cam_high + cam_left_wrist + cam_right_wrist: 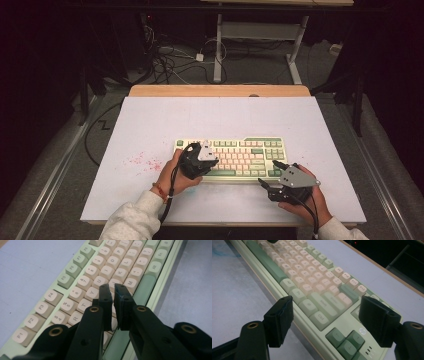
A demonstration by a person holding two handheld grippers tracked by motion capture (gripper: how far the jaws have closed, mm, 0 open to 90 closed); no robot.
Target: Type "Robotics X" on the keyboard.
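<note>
A pale green keyboard (240, 150) with cream and green keys lies across the middle of the white mat (210, 117). My left gripper (210, 165) hovers over the keyboard's left half, held from the near side. In the left gripper view, its jaws (112, 287) stand only a narrow slit apart above the letter keys (100, 272), with nothing between them. My right gripper (268, 173) sits at the keyboard's near right corner. Its jaws (327, 301) are wide open, framing the Ctrl and Shift keys (322, 311) without touching them.
Pink speckled stains (142, 161) mark the mat left of the keyboard. The wooden table edge (220, 90) runs along the back. Beyond it, cables (170, 60) and a desk frame (218, 50) stand on the floor. Bare mat lies behind and on both sides of the keyboard.
</note>
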